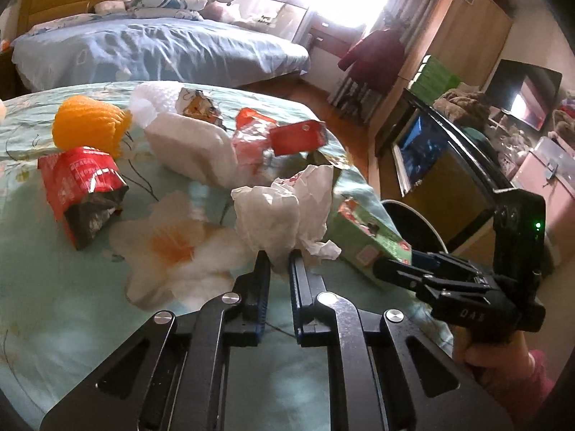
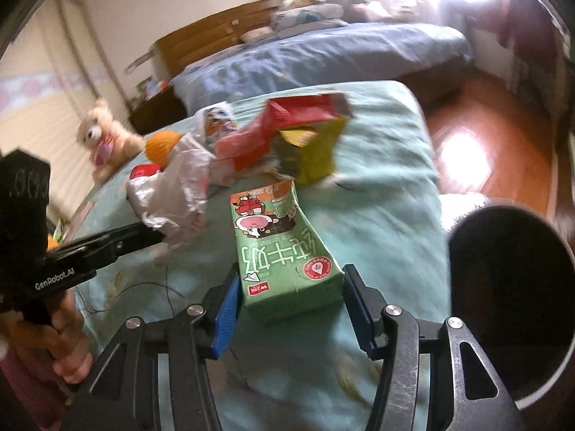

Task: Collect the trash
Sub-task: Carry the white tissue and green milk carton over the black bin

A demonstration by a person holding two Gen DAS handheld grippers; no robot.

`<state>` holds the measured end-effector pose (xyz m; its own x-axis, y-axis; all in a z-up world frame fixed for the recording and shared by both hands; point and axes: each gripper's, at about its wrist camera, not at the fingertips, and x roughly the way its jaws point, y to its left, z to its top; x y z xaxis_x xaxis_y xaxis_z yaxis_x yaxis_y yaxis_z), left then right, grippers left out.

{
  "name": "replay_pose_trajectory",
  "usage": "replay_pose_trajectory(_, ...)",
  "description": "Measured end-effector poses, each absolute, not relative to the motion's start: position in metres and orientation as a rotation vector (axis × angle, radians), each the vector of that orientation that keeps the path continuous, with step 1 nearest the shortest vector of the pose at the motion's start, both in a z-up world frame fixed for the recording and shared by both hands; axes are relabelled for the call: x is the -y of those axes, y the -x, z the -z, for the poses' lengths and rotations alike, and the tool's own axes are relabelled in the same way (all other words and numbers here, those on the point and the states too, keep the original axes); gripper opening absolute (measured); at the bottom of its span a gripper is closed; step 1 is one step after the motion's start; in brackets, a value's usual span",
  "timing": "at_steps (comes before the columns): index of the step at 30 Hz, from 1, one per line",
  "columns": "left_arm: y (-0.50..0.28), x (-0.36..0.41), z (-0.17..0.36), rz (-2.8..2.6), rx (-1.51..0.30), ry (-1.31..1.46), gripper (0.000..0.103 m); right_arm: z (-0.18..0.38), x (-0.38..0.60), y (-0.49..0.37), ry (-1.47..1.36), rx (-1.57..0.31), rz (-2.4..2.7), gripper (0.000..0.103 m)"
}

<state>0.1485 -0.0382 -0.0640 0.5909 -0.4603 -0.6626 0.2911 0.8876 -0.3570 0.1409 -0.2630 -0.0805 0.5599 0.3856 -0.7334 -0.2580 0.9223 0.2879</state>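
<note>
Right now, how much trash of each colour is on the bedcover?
Red packs: 3
White (tissue, towel, foam): 3
Orange net: 1
Green carton: 1
Other wrappers: 2
Total: 10

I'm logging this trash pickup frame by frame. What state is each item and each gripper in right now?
left gripper: shut on the crumpled tissue
crumpled tissue: pinched at its near edge, crumpled
right gripper: jaws around the green milk carton, contact unclear
green milk carton: lying flat, top torn open
red snack bag: torn open, empty, lying
orange foam net: untouched, on the bedspread
dark bin: open, beside the bed
</note>
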Motion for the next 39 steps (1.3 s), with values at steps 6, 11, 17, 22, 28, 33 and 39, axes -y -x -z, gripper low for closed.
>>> replay_pose_trajectory(6,-0.135,0.061,0.060,0.480,-0.834,0.193,0.010,0.073,0.289,-0.112,-0.207,-0.866,-0.281,0.054)
replay_pose_trajectory(11,-0.128,0.083,0.056,0.512,-0.833,0.155,0.010,0.063,0.302,-0.092,-0.223,-0.832,-0.221,0.054)
replay_pose_trajectory(17,-0.123,0.107,0.054,0.543,-0.840,0.120,0.010,0.061,0.323,-0.079,-0.249,-0.812,-0.164,0.054)
replay_pose_trajectory(22,-0.118,0.130,0.053,0.574,-0.844,0.080,0.010,0.062,0.341,-0.070,-0.273,-0.806,-0.122,0.054)
replay_pose_trajectory(28,-0.117,0.159,0.052,0.615,-0.849,0.034,0.010,0.061,0.359,-0.063,-0.288,-0.795,-0.079,0.054)
replay_pose_trajectory(33,-0.117,0.179,0.051,0.640,-0.850,-0.001,0.010,0.060,0.373,-0.060,-0.298,-0.786,-0.047,0.054)
replay_pose_trajectory(39,-0.121,0.197,0.050,0.659,-0.854,-0.022,0.010,0.059,0.390,-0.058,-0.312,-0.776,-0.015,0.054)
